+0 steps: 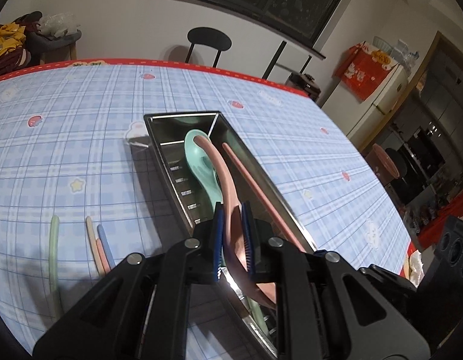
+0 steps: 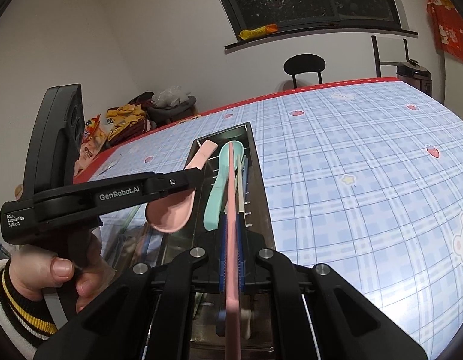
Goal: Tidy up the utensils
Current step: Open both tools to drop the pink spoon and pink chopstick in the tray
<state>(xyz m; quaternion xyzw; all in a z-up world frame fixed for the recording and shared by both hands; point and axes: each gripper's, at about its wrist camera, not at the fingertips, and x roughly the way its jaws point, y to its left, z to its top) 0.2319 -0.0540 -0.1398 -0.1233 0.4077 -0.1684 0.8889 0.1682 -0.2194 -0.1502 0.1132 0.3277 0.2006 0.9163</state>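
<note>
A steel utensil tray (image 1: 180,116) (image 2: 263,186) lies lengthwise on the blue plaid tablecloth. A teal spoon (image 1: 198,162) (image 2: 221,180) lies in it. My left gripper (image 1: 233,210) (image 2: 198,175) is shut on a pink spoon (image 1: 221,168) (image 2: 171,213), held over the tray's left side with its handle pointing away. My right gripper (image 2: 231,219) is shut on a pink chopstick (image 2: 231,177) (image 1: 255,186) that reaches forward along the tray. A cream chopstick (image 2: 240,186) and a blue one (image 2: 246,171) lie in the tray beside it.
Loose on the cloth left of the tray are a green chopstick (image 1: 53,246), a pink and cream one (image 1: 95,246) and a blue one (image 1: 105,246). A hand (image 2: 63,270) holds the left gripper. A black chair (image 1: 209,39) stands beyond the table's red far edge.
</note>
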